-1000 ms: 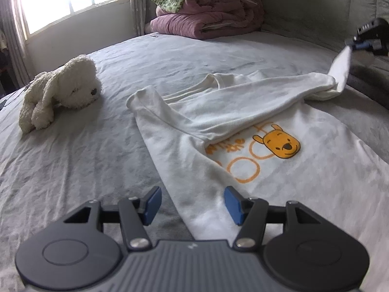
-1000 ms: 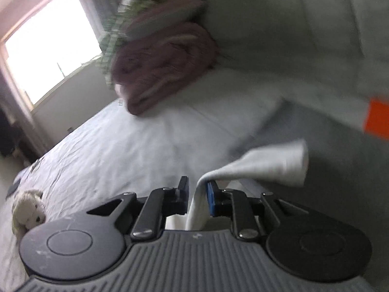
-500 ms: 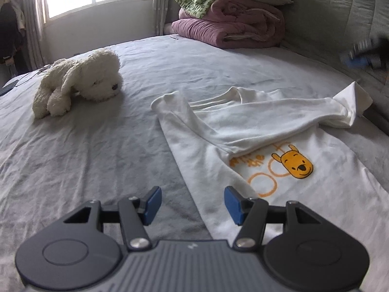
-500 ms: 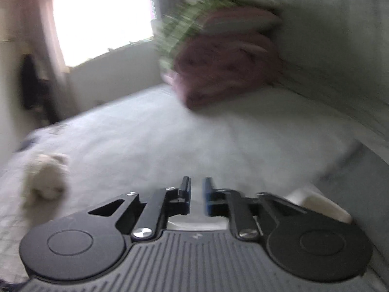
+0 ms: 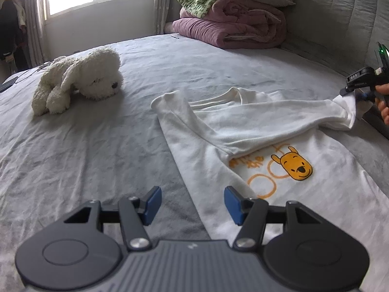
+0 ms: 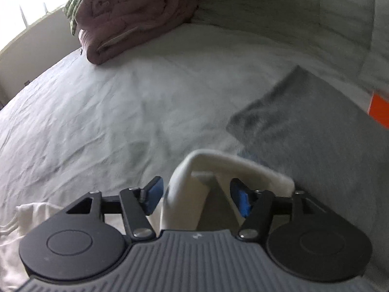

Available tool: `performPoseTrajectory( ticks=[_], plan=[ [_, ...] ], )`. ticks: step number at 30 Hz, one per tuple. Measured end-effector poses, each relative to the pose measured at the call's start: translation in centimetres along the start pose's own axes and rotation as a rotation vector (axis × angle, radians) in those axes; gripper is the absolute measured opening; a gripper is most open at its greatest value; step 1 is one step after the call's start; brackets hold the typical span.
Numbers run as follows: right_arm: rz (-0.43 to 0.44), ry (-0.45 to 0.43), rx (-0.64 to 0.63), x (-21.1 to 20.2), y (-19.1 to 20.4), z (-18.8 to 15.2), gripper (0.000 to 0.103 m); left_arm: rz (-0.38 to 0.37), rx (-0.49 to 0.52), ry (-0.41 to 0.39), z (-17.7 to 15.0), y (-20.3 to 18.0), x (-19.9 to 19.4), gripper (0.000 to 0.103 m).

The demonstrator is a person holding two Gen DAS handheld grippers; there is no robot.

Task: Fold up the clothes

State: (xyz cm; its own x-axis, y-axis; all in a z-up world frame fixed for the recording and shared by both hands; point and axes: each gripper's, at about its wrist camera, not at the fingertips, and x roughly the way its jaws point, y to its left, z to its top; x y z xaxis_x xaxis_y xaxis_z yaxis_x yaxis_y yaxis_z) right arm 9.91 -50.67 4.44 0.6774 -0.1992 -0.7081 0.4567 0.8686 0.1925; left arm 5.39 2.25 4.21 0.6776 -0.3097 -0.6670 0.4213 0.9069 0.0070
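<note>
A white long-sleeved cotton shirt with an orange cartoon bear print (image 5: 262, 146) lies flat on the grey-sheeted bed (image 5: 97, 146), print side up. Its long axis runs from the hem, close under the left wrist camera, away toward the neckline, which points at the folded mauve quilt (image 5: 233, 28) stacked by the grey padded headboard (image 5: 340, 12). One sleeve is folded straight across the chest, its long axis crosswise to the body, with the cuff (image 5: 347, 107) pointing off to the right, away from the white plush dog (image 5: 80, 77) that lies well to the shirt's left.

The left gripper (image 5: 192, 202) hovers over the shirt's near left edge, its blue pads apart at a middling width with nothing gripped between them.

The right gripper (image 6: 197, 194) sits at the sleeve's far end. In its own view the cuff (image 6: 187, 194) loops up between the blue pads; the jaws are closing, yet gaps show on both sides and the pads do not press the cloth. A hand (image 5: 384, 102) holds this tool at the shirt's right.
</note>
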Motion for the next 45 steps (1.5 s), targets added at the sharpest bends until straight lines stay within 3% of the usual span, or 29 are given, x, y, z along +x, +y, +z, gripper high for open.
performPoseTrajectory(
  ticks=[1,7,11,17,22,27,33,36,38,41,43,45],
  plan=[
    [0.023,-0.018,0.01,-0.3,0.0,-0.1,0.006,0.0,-0.002,-0.002,0.0,0.1,0.0,0.059],
    [0.178,-0.233,-0.021,-6.1,2.3,-0.6,0.006,0.004,-0.021,-0.008,0.2,0.4,-0.3,0.059],
    [0.302,-0.359,-0.161,-10.0,7.0,-0.7,0.006,0.015,-0.043,-0.01,0.4,0.9,-0.4,0.059],
    [0.514,-0.422,-0.361,-13.5,15.3,-3.1,0.006,0.029,-0.118,-0.031,0.8,2.7,-1.1,0.059],
    [0.666,-0.341,-0.397,-12.5,22.1,-6.4,0.006,0.053,-0.286,-0.062,1.0,6.3,-2.2,0.058],
    [0.749,-0.196,-0.347,-11.1,28.1,-10.5,0.006,0.08,-0.457,-0.077,0.6,9.7,-2.8,0.058],
    [0.755,-0.058,-0.42,-10.9,33.2,-14.9,0.006,0.104,-0.511,-0.08,0.4,10.9,-2.9,0.058],
    [0.643,-0.02,-0.565,-9.6,34.9,-16.6,0.007,0.101,-0.511,-0.08,0.5,11.0,-2.9,0.058],
    [0.607,-0.028,-0.639,-9.4,34.4,-17.5,0.017,0.094,-0.503,-0.081,0.5,10.8,-2.9,0.058],
    [0.645,0.01,-0.643,-9.0,33.1,-17.6,0.023,0.085,-0.492,-0.08,0.6,10.5,-2.8,0.058],
    [0.671,0.037,-0.604,-9.3,32.4,-17.0,0.045,0.082,-0.48,-0.082,0.6,10.1,-2.8,0.058],
    [0.696,0.062,-0.562,-9.7,31.6,-16.3,0.052,0.079,-0.465,-0.087,0.6,9.8,-2.7,0.058]
  ],
)
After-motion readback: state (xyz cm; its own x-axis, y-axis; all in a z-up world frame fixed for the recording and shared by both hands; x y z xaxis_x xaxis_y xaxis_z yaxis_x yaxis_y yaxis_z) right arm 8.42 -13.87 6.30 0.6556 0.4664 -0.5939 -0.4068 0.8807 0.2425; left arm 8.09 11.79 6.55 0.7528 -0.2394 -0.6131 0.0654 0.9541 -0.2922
